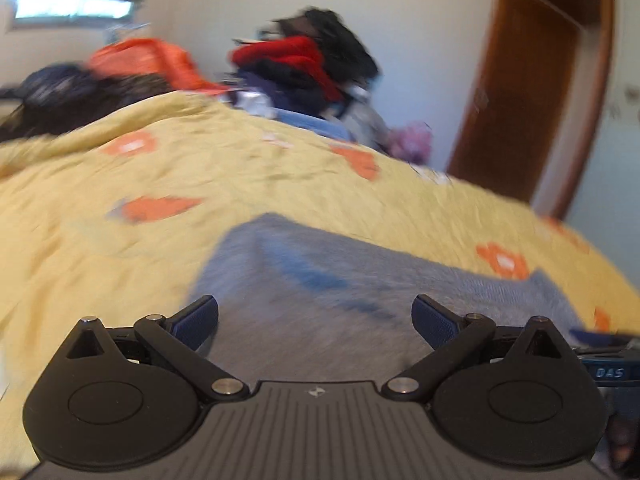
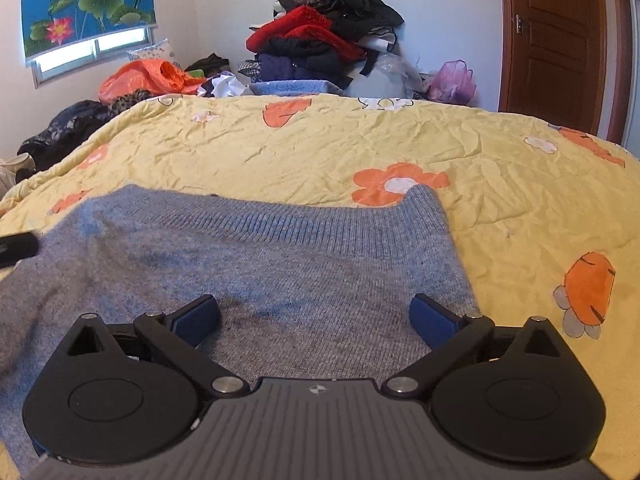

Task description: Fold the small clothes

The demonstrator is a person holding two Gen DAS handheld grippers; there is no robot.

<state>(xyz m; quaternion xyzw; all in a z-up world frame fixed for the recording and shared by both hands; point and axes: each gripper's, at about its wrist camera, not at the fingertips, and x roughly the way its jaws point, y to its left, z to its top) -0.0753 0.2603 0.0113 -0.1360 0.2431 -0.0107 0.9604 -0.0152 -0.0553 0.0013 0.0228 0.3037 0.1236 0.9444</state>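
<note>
Directly ahead of the right gripper (image 2: 315, 318), the blue-grey knitted sweater (image 2: 280, 272) lies spread flat on the yellow quilt with orange flowers (image 2: 360, 140), its ribbed band running across just beyond the fingertips. The right gripper's blue-padded fingers (image 2: 198, 318) stand wide apart above the knit, holding nothing. The left gripper (image 1: 315, 318) is likewise spread wide and empty over the same sweater (image 1: 340, 280); its view is motion-blurred. Far beyond both tools, a heap of red and black clothes (image 2: 324, 36) rises against the wall, with an orange plastic bag (image 2: 148, 78) to its left and a brown wooden door (image 2: 556, 40) to the right.
</note>
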